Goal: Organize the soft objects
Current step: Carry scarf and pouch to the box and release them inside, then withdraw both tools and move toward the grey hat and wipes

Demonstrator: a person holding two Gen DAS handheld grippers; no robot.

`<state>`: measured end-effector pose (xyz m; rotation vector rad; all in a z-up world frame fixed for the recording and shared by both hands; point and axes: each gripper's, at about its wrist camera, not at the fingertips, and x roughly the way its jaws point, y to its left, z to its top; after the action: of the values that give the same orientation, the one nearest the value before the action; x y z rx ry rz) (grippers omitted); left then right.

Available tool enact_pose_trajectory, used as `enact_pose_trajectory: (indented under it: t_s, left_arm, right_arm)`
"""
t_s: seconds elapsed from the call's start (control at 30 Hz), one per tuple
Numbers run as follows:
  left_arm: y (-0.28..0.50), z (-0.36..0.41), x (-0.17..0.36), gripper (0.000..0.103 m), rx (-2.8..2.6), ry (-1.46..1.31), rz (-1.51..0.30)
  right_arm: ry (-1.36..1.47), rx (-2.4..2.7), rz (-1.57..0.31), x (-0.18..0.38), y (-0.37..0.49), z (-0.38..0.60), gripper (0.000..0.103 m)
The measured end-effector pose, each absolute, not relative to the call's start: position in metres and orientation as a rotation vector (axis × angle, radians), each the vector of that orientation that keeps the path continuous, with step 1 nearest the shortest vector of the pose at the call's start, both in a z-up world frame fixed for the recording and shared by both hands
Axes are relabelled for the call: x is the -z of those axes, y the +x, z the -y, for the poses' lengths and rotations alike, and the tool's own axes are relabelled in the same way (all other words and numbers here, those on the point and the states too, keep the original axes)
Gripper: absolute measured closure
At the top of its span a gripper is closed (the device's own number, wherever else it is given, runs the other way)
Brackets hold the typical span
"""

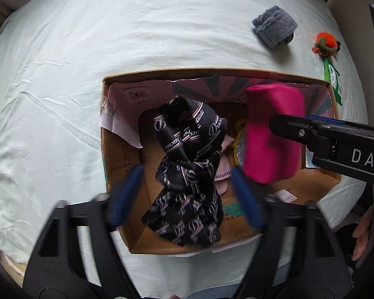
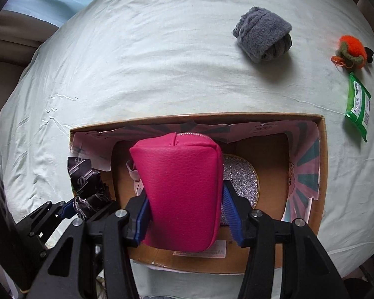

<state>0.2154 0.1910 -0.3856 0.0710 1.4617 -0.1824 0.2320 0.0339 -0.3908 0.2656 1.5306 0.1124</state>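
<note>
Pale bed sheet (image 1: 112, 37) carries a cardboard box (image 2: 323, 149). Left gripper (image 1: 184, 194) points down, jaws apart around the black scarf (image 1: 189, 174); right gripper (image 2: 184, 214), jaws loosely flanking the pink pouch (image 2: 182, 189); only its view shows the zipper.

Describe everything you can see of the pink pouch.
The pink pouch is a soft, boxy zip case in bright magenta, grained like faux leather, with a zipper along its far top edge. It hangs over the open cardboard box, between the blue pads of the right gripper; the left pad presses its side, while the right pad looks slightly off it. Beneath it lies a glittery silver item.
</note>
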Motion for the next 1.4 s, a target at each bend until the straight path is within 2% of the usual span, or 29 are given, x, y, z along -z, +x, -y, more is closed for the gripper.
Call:
enact_pose_trajectory:
  t_s: [0.03,0.07,0.1,0.13,0.53,0.83,1.4]
  left_arm:
    - [0.215,-0.190,0.384,0.001,0.184,0.073,-1.450]
    - [0.215,-0.191,0.385,0.000,0.195,0.064,-1.450]
    - [0.214,-0.191,0.387,0.000,0.199,0.052,-1.451]
    - [0.214,-0.191,0.388,0.000,0.199,0.046,-1.455]
    - [0.201,-0.193,0.380,0.000,0.175,0.045,-1.430]
    - [0.176,-0.204,0.319,0.000,0.153,0.041,-1.336]
    - [0.085,-0.201,0.195,0.000,0.123,0.051,-1.090]
  right_arm:
    - [0.264,-0.103,-1.522,0.392,0.234,-0.033,0.034]
    - [0.255,-0.093,-1.513,0.393,0.235,-0.032,0.011]
    - [0.252,-0.089,-1.505,0.392,0.236,-0.030,0.002]
    - [0.250,-0.091,-1.498,0.392,0.235,-0.029,0.000]
    - [0.247,-0.075,-1.459,0.378,0.221,-0.017,0.000]
    - [0.204,-0.093,-1.372,0.332,0.199,-0.019,0.000]
    - [0.116,-0.076,-1.046,0.194,0.093,-0.002,0.000]
